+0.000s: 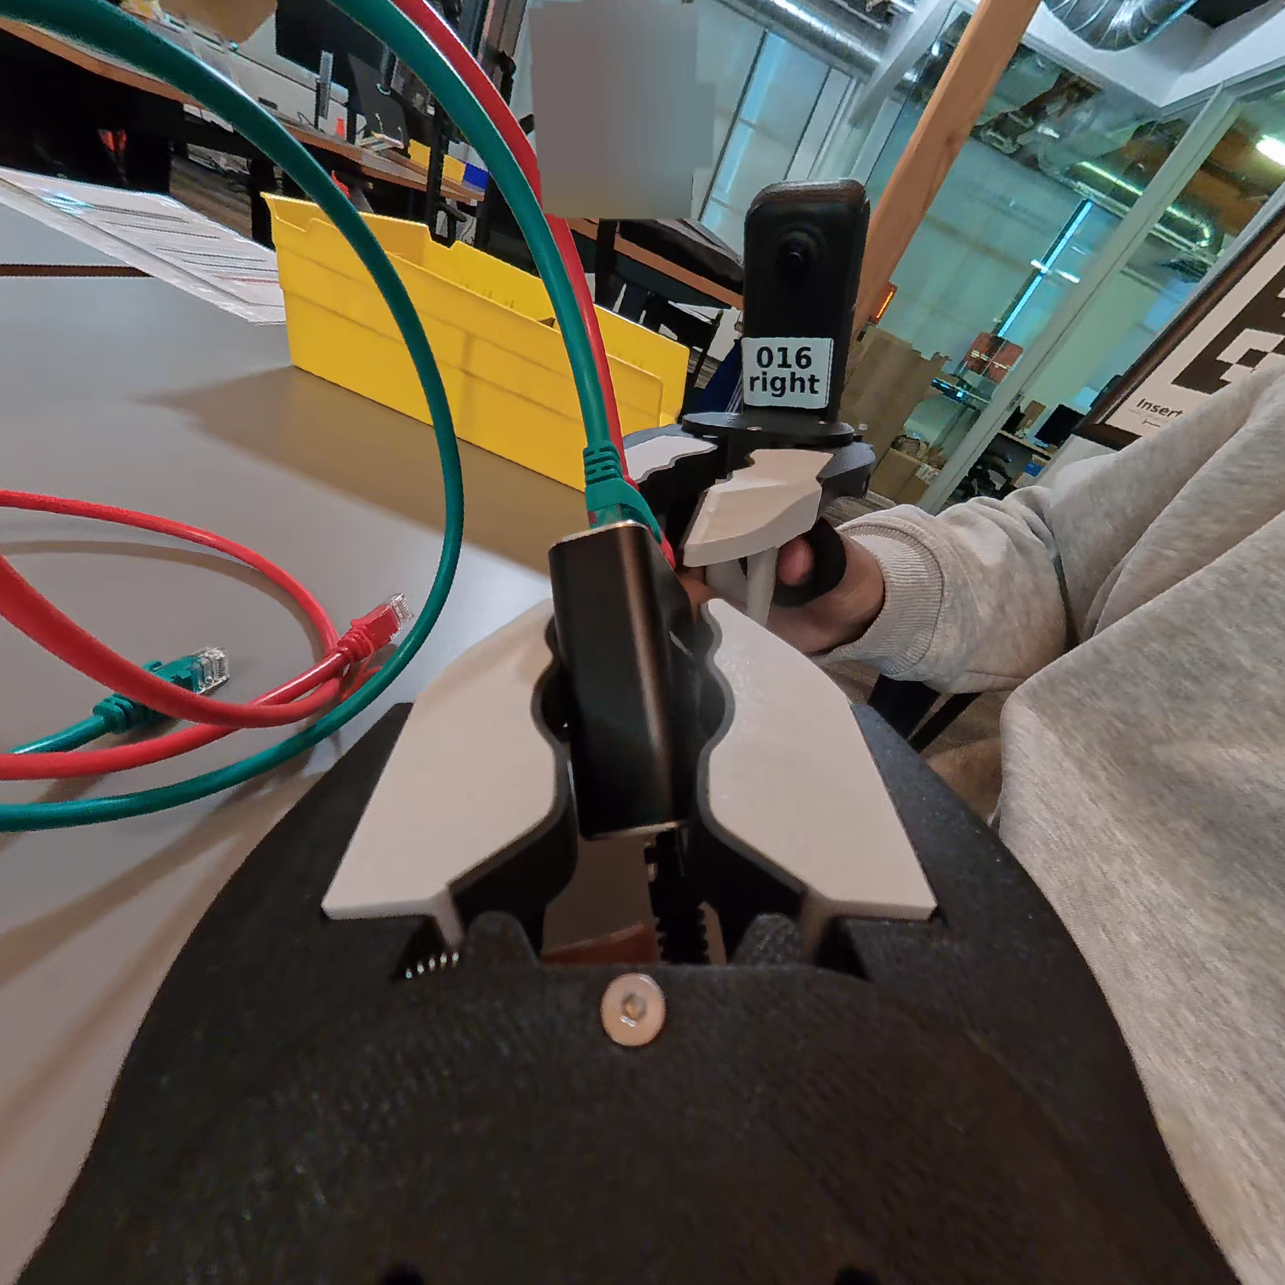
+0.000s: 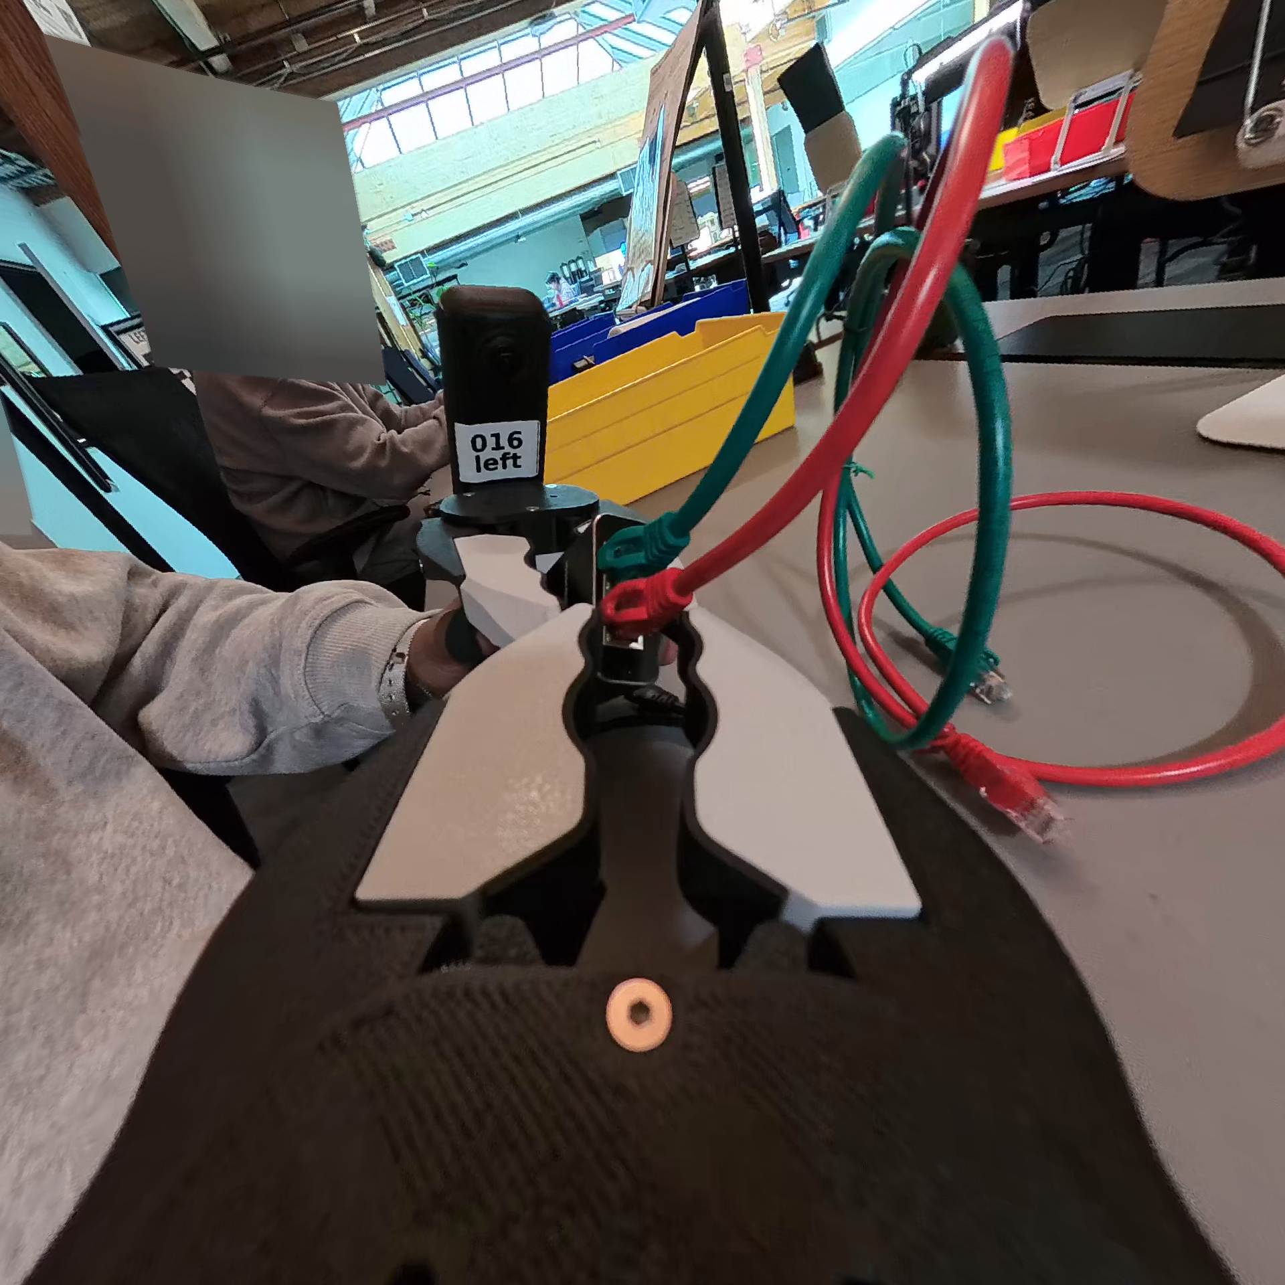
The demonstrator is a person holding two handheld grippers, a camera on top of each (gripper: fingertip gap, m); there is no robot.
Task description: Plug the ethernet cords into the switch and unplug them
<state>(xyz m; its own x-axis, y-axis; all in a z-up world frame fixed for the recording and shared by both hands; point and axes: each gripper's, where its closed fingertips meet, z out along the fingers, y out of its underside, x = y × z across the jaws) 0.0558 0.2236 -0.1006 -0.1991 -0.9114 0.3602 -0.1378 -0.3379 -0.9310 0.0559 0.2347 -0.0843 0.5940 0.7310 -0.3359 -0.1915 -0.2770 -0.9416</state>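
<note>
While a grey table [image 1: 208, 417] stretched beneath, the left gripper [image 1: 629, 688] clamped the black switch [image 1: 619, 667] upright, green plug [image 2: 643, 546] and red plug [image 2: 643, 598] seated in it. The right gripper [image 2: 636, 664] sat around the switch just below the red plug, its grasp unclear; unplugging likely needed the latch pressed and a straight pull.

Switch [image 1: 619, 688] clamped between left gripper [image 1: 629, 667] fingers, held above table [image 1: 174, 431]. Port face crowded: green cord [image 2: 737, 410] plug upper, red cord [image 2: 820, 445] plug just below, touching. Right gripper [image 2: 636, 647] tips flank red plug, narrow gap. Both cords arch up toward 1 o'clock in right wrist view, blocking overhead approach. Loose loops and free plugs cover table at 9 o'clock in left wrist view. Yellow bin [image 1: 480, 361] walls off 11 o'clock. Bare table between loops and bin.
</note>
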